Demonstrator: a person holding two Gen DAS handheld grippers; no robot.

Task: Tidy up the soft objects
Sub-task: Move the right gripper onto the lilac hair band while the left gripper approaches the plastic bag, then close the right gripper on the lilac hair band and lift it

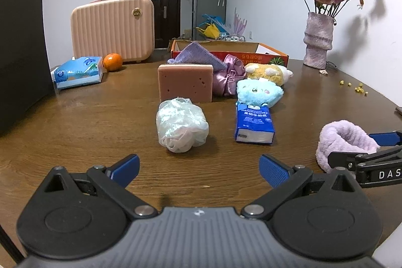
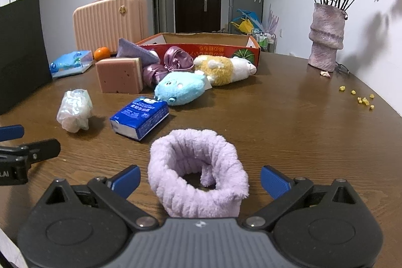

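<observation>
- Left gripper spread wide open just above the brown wooden table, blue pads far apart, nothing held between them.
- Directly ahead of it, apart from the fingers, a crumpled clear plastic bundle lying on the table.
- Right gripper also wide open, with a fluffy lilac headband sitting as an upright ring between the blue pads; pads apart from the fabric on both sides, so not gripped.
- Same lilac headband seen from the left camera at the right edge, resting on the table beside the right gripper's black finger.
- Past the headband, to the left, a blue pack of pocket tissues lying flat.
- Behind the pack and touching it, a light blue plush toy; behind that, a yellow and white plush toy on its side.
- Left of the plush toys, a pinkish-brown sponge block standing on edge, with shiny purple satin fabric and a lavender cloth bunched behind it.
- Behind the pile, an open red cardboard box.
- Farther left, a pink ribbed case, an orange, a soft pack of tissues and a black paper bag.
- At the far right, a purple vase of dried roses against the wall.
</observation>
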